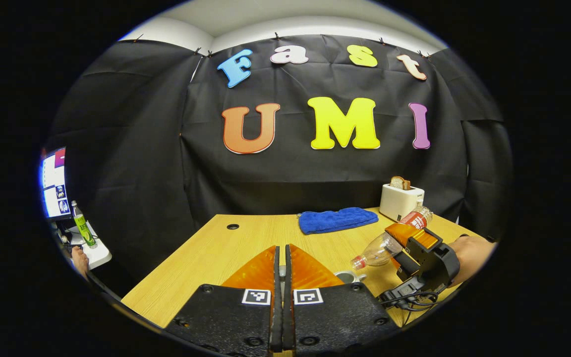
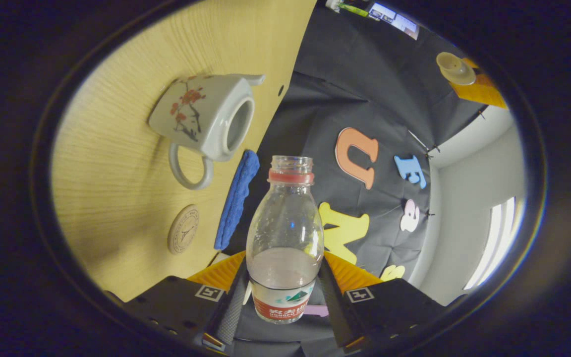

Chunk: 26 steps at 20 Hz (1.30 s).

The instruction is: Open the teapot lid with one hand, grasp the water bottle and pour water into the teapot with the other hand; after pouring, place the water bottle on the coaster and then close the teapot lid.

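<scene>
1. Where you look along your left gripper point(image 1: 281, 277), the table point(image 1: 206, 258) runs bare ahead to its far edge at the black wall, with a small hole point(image 1: 233, 226) in the top at the left and open wood all around your fingers.
2. At the far edge lie a blue cloth point(image 1: 336, 219) and, to its right, a toaster point(image 1: 401, 201) with a slice of bread point(image 1: 400, 182) standing in it.
3. Your left fingers stand almost together, a thin slit between them, nipping something small and pale; from this view you cannot tell what.
4. Just right of them the teapot point(image 1: 346, 276) rim shows, partly hidden.
5. Your right gripper point(image 1: 417, 238) hangs above the pot with the bottle point(image 1: 389, 240) in it, long axis tilted, mouth down-left toward the pot and base up toward the toaster.
6. In the right gripper view the table fills the left side, tipped on end.
7. Your right gripper point(image 2: 285, 292) clamps the bottle point(image 2: 285, 238) at its labelled lower body, a finger on each side.
8. The bottle runs straight away from the camera, uncapped mouth far, some water inside.
9. The teapot point(image 2: 206, 116) stands lidless, open top in plain sight, handle toward the coaster point(image 2: 183, 229), spout away.
10. The coaster lies bare between handle and your fingers; the cloth point(image 2: 237, 198) lies just beside it.
11. The lid point(image 2: 455, 68) hangs high at the upper right in the left gripper point(image 2: 479, 87).
</scene>
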Motion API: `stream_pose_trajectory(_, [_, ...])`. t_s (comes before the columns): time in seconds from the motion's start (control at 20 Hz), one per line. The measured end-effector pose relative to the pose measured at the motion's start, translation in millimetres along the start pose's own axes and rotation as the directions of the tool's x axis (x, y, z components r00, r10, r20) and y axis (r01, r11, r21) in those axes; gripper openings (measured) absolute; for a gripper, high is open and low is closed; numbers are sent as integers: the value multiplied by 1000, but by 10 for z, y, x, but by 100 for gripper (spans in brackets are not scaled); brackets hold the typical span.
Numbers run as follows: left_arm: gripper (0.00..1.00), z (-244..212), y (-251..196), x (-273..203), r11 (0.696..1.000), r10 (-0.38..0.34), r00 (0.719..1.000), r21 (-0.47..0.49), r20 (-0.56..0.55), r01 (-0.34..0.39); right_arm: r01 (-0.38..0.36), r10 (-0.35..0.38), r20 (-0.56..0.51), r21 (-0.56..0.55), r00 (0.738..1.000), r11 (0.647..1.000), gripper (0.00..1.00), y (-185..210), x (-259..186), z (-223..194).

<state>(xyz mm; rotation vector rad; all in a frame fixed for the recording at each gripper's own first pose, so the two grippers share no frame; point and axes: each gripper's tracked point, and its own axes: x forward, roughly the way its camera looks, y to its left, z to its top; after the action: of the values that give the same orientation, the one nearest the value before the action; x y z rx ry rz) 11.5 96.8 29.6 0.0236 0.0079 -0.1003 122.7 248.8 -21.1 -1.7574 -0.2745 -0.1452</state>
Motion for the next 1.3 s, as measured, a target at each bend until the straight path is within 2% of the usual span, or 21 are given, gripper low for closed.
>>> stream_pose_trajectory(0.65, [3,-41,51,20,1000,17,1000,11,-10,-17,43,-40,18,-147,999,988,74,-102,62,35])
stream_pose_trajectory(0.95, [3,-62,26,36,999,17,1000,30,-16,-16,89,-81,44,-224,996,971,74,-176,72,49])
stream_pose_trajectory(1.3, [3,-89,31,58,999,22,999,46,-26,-20,113,-101,55,-263,993,958,75,-232,30,100])
